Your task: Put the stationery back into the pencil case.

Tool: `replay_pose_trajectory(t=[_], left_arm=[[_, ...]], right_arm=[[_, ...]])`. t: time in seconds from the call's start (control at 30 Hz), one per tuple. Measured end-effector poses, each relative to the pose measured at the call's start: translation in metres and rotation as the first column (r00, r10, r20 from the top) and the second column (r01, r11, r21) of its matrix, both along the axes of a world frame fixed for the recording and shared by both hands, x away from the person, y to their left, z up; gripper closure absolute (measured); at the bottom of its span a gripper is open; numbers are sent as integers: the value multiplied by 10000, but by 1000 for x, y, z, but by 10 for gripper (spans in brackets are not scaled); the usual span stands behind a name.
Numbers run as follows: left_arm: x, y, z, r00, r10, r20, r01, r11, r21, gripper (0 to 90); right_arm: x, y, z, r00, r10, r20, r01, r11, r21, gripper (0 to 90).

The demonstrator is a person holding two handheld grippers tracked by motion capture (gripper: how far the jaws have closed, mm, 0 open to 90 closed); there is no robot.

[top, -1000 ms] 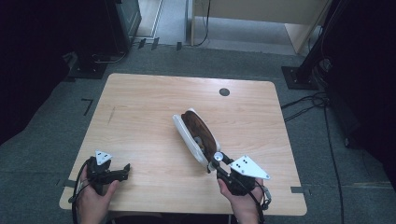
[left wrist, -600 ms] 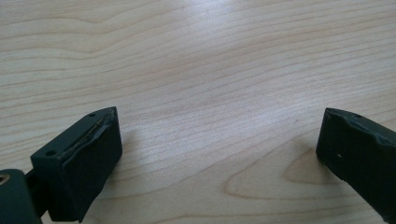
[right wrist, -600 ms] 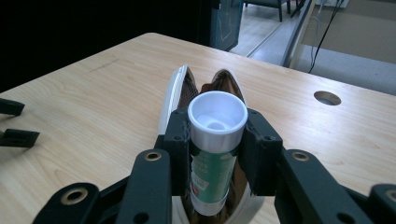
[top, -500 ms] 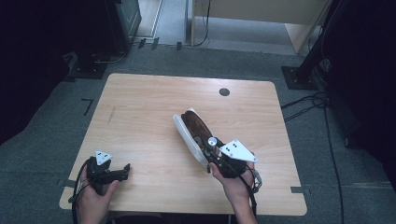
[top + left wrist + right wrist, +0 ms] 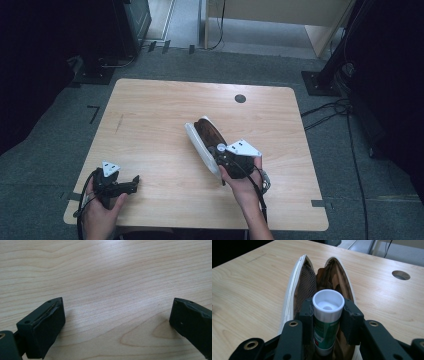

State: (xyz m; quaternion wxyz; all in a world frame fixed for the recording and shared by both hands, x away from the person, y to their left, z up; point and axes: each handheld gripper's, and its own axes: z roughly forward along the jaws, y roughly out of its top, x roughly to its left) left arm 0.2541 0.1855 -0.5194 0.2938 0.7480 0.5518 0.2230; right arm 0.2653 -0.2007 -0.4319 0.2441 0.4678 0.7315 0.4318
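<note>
Moved: my right gripper [image 5: 328,317] has slid from the table's right edge up over the near end of the pouch; my left gripper [image 5: 131,183] has stayed put.
Right gripper: its jaws pinch a tube [image 5: 327,322], green with a white cap, pointing into the pouch.
Left gripper: jaws spread wide, nothing between them, resting low by the near left corner of the wooden table [image 5: 150,100].
Pouch: a white zip pouch [image 5: 197,142], brown inside, lies in the middle of the table with its mouth open.
How to do it well: I think I should keep the tube lined up with the gap, push it in slowly, and let go only once it sits inside.
Watch out: the cap could catch on the zip edge [image 5: 288,297].
</note>
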Motion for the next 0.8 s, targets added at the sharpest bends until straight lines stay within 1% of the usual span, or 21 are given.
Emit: replay_pose_trajectory(t=[0.03,0.1,0.17,0.2,0.23,0.27,0.3,0.37,0.43,0.6,0.7,0.73,0.77,0.8], left_arm=[[0,0,0,10000,3,2,-3,10000,3,5],[0,0,0,10000,3,2,-3,10000,-2,5],[0,0,0,10000,5,3,-5,10000,0,5],[0,0,0,10000,5,4,-5,10000,-1,5],[0,0,0,10000,3,3,-3,10000,-3,5],[0,0,0,10000,4,3,-4,10000,0,5],[0,0,0,10000,1,6,-1,10000,-1,5],[0,0,0,10000,2,2,-2,10000,3,5],[0,0,0,10000,-10,-7,10,10000,15,5],[0,0,0,10000,1,1,-1,10000,0,5],[0,0,0,10000,1,1,-1,10000,1,5],[0,0,0,10000,1,1,-1,10000,3,5],[0,0,0,10000,2,1,-2,10000,3,5],[0,0,0,10000,3,2,-3,10000,2,5]], right_arm=[[2,1,-1,10000,-37,70,37,10000,-67,642],[4,3,0,9996,-78,281,78,10000,2,619],[5,4,1,9993,-59,368,59,10000,20,621],[4,4,3,9988,-82,481,81,10000,11,625],[3,4,7,9972,-154,731,151,9999,51,663],[3,4,7,9972,-154,731,151,9999,51,663],[2,4,9,9958,-208,892,203,9998,61,678],[0,2,12,9941,-212,1064,194,9997,180,709],[-4,0,14,9932,-214,1147,187,9995,253,729],[-14,-7,17,9928,-192,1180,160,9995,275,720],[-27,-16,14,9928,-346,1145,282,9980,573,718],[-37,-22,11,9935,-435,1050,340,9953,905,722],[-37,-22,11,9935,-435,1050,340,9953,905,722],[-41,-23,10,9942,-431,988,334,9947,977,757]])
